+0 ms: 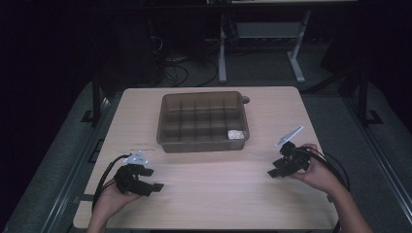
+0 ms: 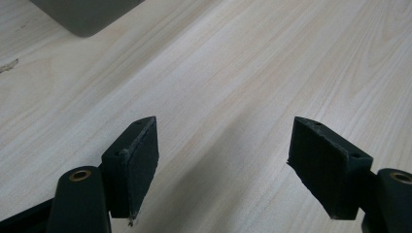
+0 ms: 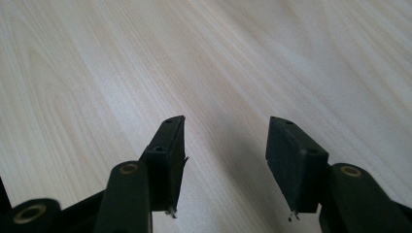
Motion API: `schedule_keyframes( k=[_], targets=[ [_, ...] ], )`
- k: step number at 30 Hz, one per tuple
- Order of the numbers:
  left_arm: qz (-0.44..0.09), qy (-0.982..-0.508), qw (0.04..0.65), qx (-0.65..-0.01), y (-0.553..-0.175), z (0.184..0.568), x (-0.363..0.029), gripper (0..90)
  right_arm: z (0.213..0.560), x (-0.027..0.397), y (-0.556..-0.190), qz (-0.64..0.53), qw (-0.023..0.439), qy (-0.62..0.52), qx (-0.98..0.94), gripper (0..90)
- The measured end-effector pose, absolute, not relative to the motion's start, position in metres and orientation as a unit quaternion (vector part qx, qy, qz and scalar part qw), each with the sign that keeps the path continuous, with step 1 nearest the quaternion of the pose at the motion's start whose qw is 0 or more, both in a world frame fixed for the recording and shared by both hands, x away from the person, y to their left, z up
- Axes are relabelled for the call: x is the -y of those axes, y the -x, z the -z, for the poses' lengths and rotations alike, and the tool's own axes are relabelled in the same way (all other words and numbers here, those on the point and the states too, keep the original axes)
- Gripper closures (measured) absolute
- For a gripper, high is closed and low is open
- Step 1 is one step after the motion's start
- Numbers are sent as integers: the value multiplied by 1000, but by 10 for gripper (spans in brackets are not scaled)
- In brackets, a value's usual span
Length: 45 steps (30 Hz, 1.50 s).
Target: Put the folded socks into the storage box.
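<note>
A brown plastic divided tray (image 1: 165, 141) stands at the back middle of the pale wood table (image 1: 218, 194). One small white object (image 1: 236, 134) lies in its front right compartment. My left gripper (image 1: 151, 179) rests near the front left of the table, held in a hand, jaws open and pointing right. In the left gripper view its jaws (image 2: 223, 160) stand wide apart over bare wood, with a corner of the tray (image 2: 87, 17) at top left. My right gripper (image 1: 275, 170) hovers at the right side, pointing left, open. The right gripper view has nothing between the jaws (image 3: 226, 155).
Beyond the table's far edge are desk legs (image 1: 222, 53) and cables (image 1: 175, 73) on a dark floor. Metal frame rails (image 1: 92, 102) run along both sides of the table. A small dark knob (image 1: 246, 99) sits behind the tray's back right corner.
</note>
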<state>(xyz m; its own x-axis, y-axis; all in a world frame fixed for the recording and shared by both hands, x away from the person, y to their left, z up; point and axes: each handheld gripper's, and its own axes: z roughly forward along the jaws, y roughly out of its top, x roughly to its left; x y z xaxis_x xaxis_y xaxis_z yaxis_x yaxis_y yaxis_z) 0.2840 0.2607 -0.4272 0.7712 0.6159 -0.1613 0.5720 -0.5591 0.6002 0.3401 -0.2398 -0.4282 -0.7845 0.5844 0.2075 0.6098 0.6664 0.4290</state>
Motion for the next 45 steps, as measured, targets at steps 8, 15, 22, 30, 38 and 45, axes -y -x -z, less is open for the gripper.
schedule_keyframes(
  k=[8,15,22,30,38,45],
  targets=[
    [-38,-882,327,-337,-284,427,-261,263,434,245,-334,252,27,333,908,479],
    [-38,-882,328,-336,-284,427,-261,263,435,247,-331,263,26,334,905,479],
    [-37,-883,327,-335,-284,428,-261,263,437,248,-323,268,25,332,904,477],
    [-36,-885,323,-333,-284,429,-260,263,443,253,-316,270,24,339,901,470],
    [-33,-885,323,-333,-285,430,-258,263,449,256,-308,278,25,343,897,464],
    [-34,-885,324,-333,-285,430,-259,263,453,257,-301,285,23,343,895,457]
  ],
)
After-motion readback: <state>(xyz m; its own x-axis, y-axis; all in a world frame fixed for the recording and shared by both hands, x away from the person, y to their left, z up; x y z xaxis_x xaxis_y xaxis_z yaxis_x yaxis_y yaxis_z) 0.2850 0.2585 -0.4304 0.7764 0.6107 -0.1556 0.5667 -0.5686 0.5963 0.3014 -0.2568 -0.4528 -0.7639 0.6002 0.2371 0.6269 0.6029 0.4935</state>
